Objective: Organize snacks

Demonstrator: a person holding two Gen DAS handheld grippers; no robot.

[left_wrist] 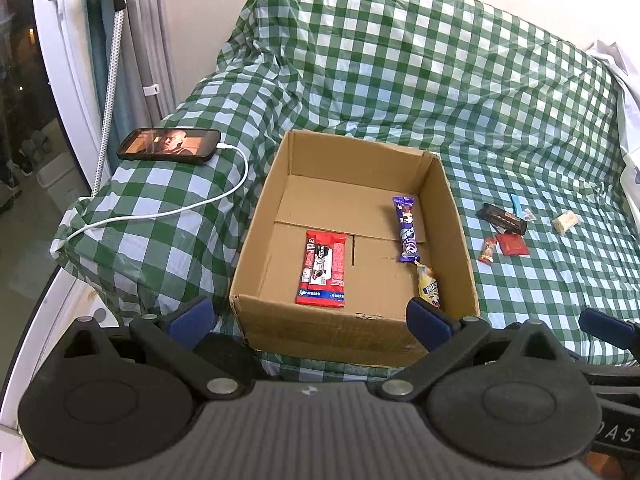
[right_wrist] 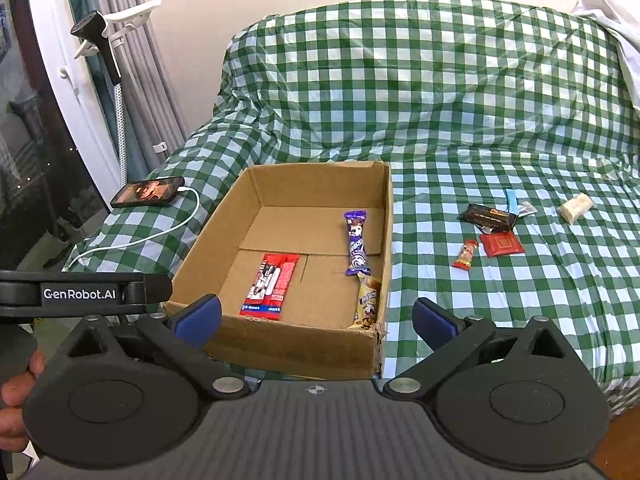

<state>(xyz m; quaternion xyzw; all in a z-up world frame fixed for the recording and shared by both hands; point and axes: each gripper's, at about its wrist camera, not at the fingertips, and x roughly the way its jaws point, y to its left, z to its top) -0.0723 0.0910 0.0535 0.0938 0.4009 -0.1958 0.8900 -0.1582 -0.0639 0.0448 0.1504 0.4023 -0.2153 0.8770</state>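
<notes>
From the left wrist view, my left gripper hung released and empty at the bottom of the frame, its blue pads spread wide before the near wall of the cardboard box. The box sat at centre frame on the green checked cover. Inside lay a red snack pack, a purple bar along the right wall, and a yellow packet touching the purple bar's near end. To the right of the box, a loose cluster of snacks rested on the cover. At left, a phone with a white cable lay on a covered ledge.

From the right wrist view, my right gripper was likewise released, holding nothing, pads apart at the bottom of the frame. The box stood at centre, the same three snacks inside. The loose snacks lay at right of frame, a white wrapped piece farthest right.
</notes>
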